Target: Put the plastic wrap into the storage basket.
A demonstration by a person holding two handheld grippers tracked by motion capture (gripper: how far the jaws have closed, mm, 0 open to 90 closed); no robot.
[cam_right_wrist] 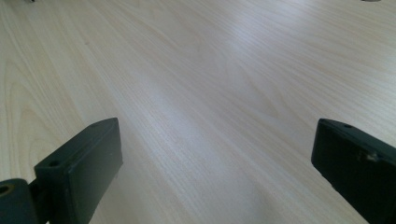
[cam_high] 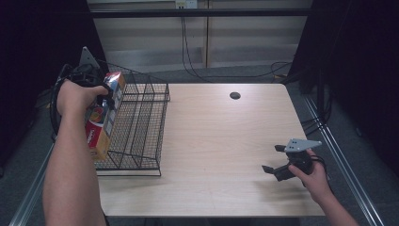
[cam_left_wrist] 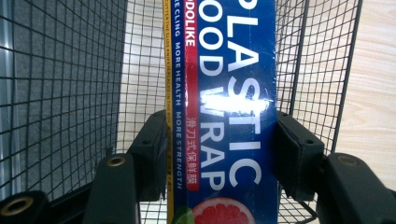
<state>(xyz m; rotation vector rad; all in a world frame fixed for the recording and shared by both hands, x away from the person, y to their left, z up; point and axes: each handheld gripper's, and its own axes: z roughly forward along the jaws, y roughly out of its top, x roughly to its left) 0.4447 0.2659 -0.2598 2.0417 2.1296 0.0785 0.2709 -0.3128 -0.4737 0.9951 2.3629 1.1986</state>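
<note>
Wooden surface [cam_high: 221, 141] lies bare under the right claw [cam_high: 274, 159], whose jaws are spread wide with nothing between them, and farther off the left claw [cam_left_wrist: 219, 154] pinches a blue plastic wrap box [cam_left_wrist: 229, 93] over the black wire basket [cam_high: 141, 127].

A pale wooden table [cam_high: 226, 141] stands on grey floor [cam_high: 226, 73], black curtains [cam_high: 42, 37] alongside.

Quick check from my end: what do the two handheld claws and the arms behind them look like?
Both claws, left and right, are black with blocky rectangular pads. Each carries a grey three-cornered plate and trails a black cable. The forearms are bare, no sleeves or gloves visible.
</note>
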